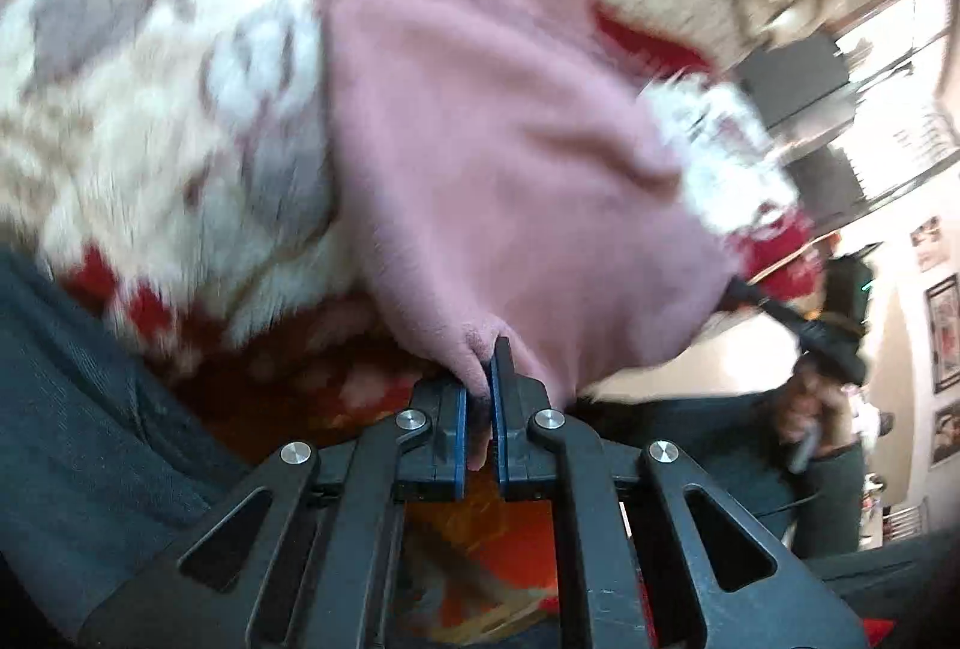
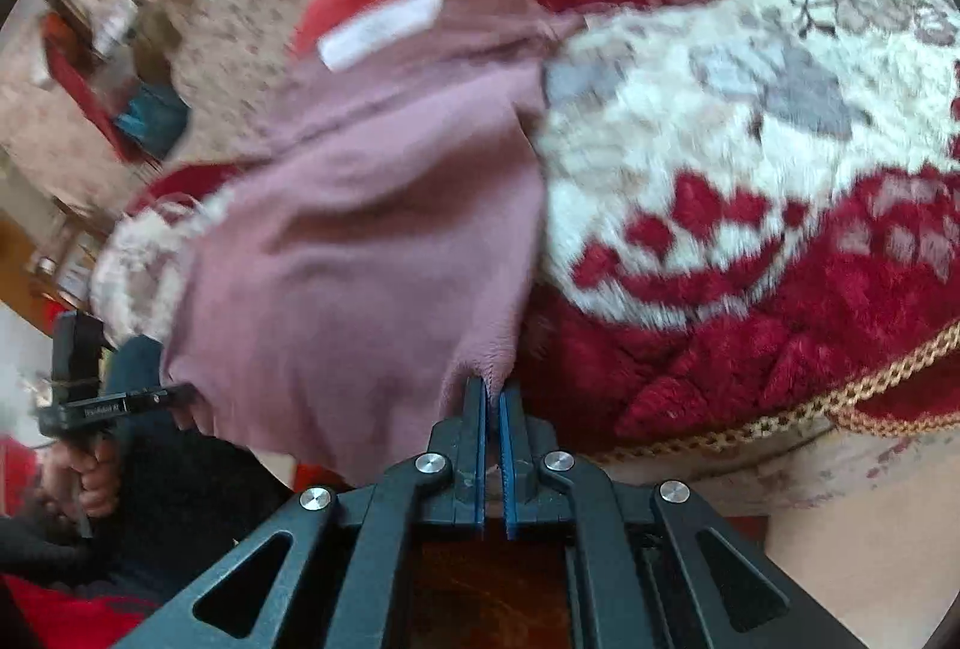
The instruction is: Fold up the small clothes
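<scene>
Fold under way: both corners gripped, no crease laid yet.
Left gripper and right gripper each clamp a near corner of the soft dusty-pink fleece garment, which drapes over the red-and-cream plush patterned blanket; judged early, every fold still remains.
</scene>
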A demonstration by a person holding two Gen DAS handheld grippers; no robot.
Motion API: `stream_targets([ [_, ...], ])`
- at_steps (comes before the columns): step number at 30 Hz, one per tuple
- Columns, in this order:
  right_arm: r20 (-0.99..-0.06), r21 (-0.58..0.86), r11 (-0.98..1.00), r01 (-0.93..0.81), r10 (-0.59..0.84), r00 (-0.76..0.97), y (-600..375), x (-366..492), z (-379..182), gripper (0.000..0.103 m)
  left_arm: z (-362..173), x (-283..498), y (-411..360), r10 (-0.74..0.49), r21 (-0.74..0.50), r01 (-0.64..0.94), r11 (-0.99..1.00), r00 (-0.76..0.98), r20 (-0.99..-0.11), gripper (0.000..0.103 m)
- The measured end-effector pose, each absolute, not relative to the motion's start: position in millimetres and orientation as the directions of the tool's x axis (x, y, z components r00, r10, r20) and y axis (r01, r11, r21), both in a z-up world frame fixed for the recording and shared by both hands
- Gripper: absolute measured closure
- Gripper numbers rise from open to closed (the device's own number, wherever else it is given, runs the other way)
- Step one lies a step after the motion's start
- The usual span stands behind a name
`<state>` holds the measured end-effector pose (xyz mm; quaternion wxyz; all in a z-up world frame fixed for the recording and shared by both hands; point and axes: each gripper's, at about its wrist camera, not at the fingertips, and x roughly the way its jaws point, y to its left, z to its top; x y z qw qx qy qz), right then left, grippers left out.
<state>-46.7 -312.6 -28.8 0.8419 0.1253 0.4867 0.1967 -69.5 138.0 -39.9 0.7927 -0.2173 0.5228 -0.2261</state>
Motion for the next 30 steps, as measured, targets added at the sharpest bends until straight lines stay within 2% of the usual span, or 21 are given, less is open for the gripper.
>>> stream_targets([
  [4,-0.686,0.405,0.884,-0.235,0.464,0.561,-317,-45,0,0.1,-8,-49,157,-0.628,-0.644,0.141,0.752,0.449,-0.635,0.098],
  [8,-0.628,0.383,0.886,-0.261,0.457,0.63,-313,-31,31,0.1,17,-19,167,-0.629,-0.679,0.117,0.725,0.514,-0.583,0.098],
  [16,-0.567,0.361,0.901,-0.24,0.416,0.711,-307,49,81,0.1,73,55,179,-0.524,-0.65,0.089,0.754,0.678,-0.515,0.098],
  [22,-0.531,0.341,0.918,-0.2,0.364,0.765,-287,140,91,0.1,71,147,180,-0.43,-0.617,0.011,0.787,0.727,-0.536,0.098],
  [26,-0.562,0.348,0.924,-0.158,0.341,0.753,-278,196,70,0.1,55,197,175,-0.363,-0.575,-0.034,0.817,0.746,-0.559,0.098],
  [30,-0.604,0.384,0.917,-0.105,0.335,0.723,-277,245,39,0.1,20,236,181,-0.327,-0.588,-0.119,0.8,0.736,-0.593,0.098],
])
